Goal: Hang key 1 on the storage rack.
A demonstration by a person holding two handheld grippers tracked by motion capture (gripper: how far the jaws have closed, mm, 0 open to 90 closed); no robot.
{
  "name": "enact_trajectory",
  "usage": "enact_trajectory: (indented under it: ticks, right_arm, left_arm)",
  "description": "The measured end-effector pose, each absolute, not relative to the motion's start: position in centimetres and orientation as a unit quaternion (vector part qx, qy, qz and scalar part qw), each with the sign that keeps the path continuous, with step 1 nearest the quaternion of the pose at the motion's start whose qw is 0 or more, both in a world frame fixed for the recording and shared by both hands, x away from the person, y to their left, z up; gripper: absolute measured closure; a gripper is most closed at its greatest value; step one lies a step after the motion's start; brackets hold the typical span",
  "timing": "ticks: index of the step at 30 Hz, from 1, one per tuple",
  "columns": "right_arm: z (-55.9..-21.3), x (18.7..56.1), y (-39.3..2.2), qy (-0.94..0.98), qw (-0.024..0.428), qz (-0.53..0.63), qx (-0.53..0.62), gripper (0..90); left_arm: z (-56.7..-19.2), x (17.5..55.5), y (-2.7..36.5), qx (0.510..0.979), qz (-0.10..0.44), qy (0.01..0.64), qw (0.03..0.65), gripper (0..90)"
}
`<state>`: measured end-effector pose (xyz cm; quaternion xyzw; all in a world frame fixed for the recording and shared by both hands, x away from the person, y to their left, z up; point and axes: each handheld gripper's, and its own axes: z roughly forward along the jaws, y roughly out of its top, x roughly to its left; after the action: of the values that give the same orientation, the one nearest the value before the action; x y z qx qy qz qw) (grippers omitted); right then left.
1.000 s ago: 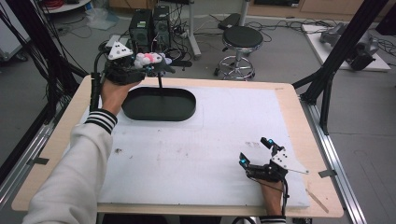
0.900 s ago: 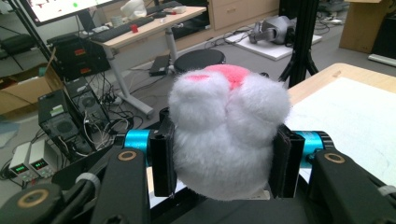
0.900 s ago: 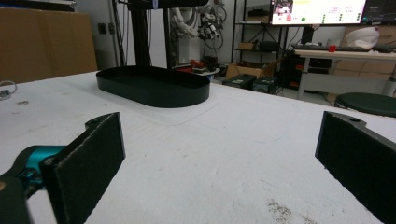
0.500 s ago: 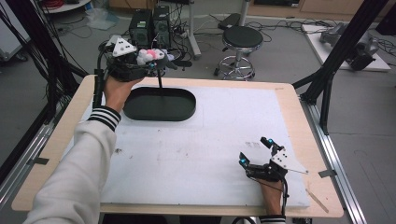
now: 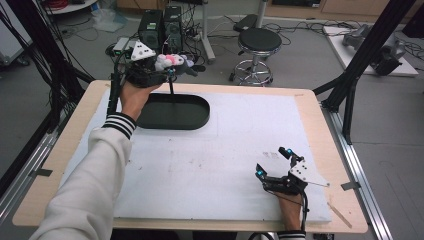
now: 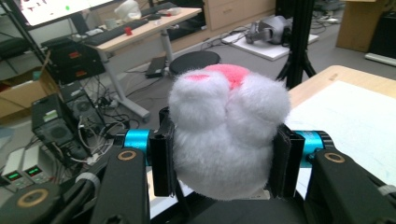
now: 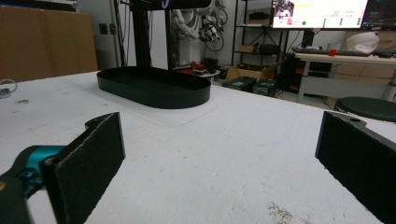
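L to R, all placed vs the black oval tray point(image 5: 172, 112).

Left gripper point(image 5: 172, 67) is raised just beyond the tray's far-left rim. Jaws at mid width, pads pressed on both flanks of a white plush toy point(image 6: 226, 140) w/ pink patch; toy bulges above and below the pads, so grip looks firm. Toy is in the air, past the tray's far edge, not over the well.

Step in hand, as I judge it: carry toy over the tray and set it in. To do well: bring the gripper toward the person until toy is over the tray's middle, lower till it's near the floor, then open; don't drop from height, plush may bounce or roll over the low wall.

Room: the far table edge point(image 5: 240, 88) is near the tray, floor clutter beyond it, so a slip there loses the toy. White mat near side of the tray is bare.

Right gripper point(image 5: 275, 167) well apart from the tray, near-right, resting on the mat, jaws wide, nothing between.
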<state>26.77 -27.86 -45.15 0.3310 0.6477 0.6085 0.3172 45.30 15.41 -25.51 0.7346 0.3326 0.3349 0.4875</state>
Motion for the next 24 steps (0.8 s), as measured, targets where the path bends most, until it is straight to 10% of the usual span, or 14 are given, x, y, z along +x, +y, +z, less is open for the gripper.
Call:
enact_trajectory:
  ticks: [24]
  right_arm:
    - [-45.2,26.7,-27.8,0.649,0.320,0.606,0.330,0.6]
  left_arm:
    - [-28.3,44.7,14.3,0.751,0.312,0.336,0.475,53.0]
